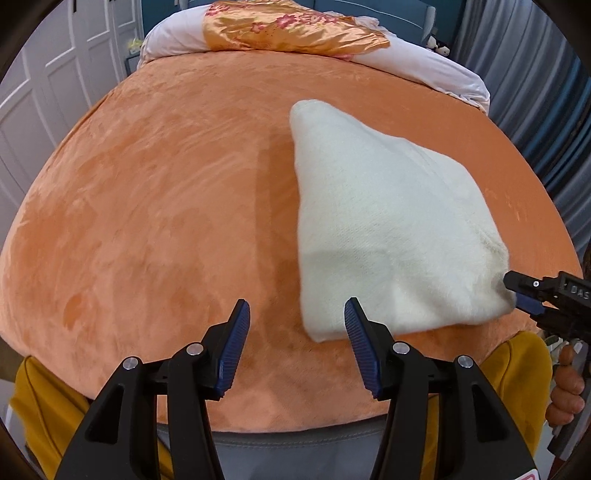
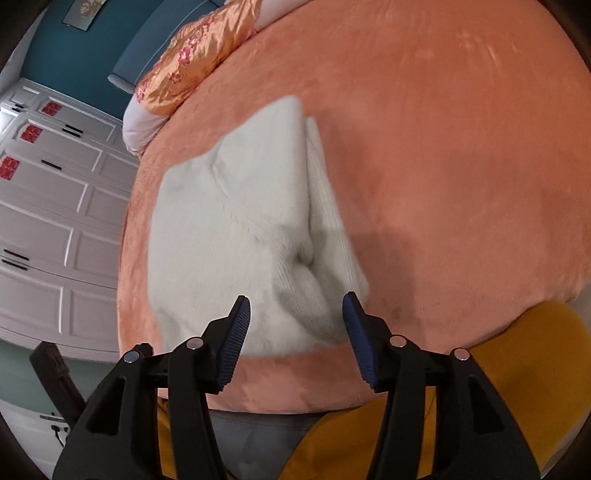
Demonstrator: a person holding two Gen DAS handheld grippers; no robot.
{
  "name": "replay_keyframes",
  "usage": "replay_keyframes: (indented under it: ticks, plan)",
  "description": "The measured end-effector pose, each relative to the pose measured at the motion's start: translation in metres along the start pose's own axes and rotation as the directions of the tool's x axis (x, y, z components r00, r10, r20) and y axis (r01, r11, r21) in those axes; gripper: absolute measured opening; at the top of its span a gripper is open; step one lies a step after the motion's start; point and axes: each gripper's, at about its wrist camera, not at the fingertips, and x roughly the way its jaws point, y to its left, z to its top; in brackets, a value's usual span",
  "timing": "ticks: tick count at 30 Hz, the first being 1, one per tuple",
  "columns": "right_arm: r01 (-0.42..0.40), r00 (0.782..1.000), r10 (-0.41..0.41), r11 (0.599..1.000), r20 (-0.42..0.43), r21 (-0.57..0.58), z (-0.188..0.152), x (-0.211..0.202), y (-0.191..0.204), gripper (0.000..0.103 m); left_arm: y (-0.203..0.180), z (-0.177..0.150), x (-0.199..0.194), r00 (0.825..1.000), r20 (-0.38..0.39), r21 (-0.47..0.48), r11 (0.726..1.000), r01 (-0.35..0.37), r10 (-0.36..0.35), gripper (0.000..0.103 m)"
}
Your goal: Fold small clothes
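A white fuzzy garment [image 1: 388, 225] lies folded in a rough triangle on the orange plush bed cover [image 1: 155, 206]. My left gripper [image 1: 297, 314] is open and empty, just above the cover at the garment's near left corner. My right gripper [image 2: 296, 310] is open, its fingers on either side of the garment's [image 2: 236, 236] near bunched corner without closing on it. It also shows in the left wrist view [image 1: 517, 291] at the garment's right corner.
A white pillow with an orange floral satin cover [image 1: 291, 27] lies at the bed's far end. White wardrobe doors [image 2: 48, 221] stand to the left. Mustard yellow sleeves [image 1: 517, 373] and a grey front are at the near edge.
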Motion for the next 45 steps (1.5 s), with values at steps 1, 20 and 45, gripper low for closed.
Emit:
replay_keyframes:
  ticks: [1, 20, 45]
  plan:
    - [0.014, 1.000, -0.014, 1.000, -0.007, -0.004, 0.001, 0.006, 0.002, 0.052, 0.002, -0.002, 0.000, 1.000, -0.002, -0.007, 1.000, 0.004, -0.004, 0.053]
    - [-0.184, 0.981, 0.188, 0.799, -0.053, -0.572, -0.031, 0.015, 0.306, 0.010, 0.136, -0.044, -0.056, 0.997, 0.061, -0.288, 0.957, -0.036, 0.056, 0.053]
    - [-0.046, 0.993, -0.028, 0.805, -0.116, -0.591, -0.040, 0.111, 0.337, 0.041, 0.219, -0.061, -0.085, 0.986, 0.160, -0.426, 0.897, 0.115, -0.050, 0.053]
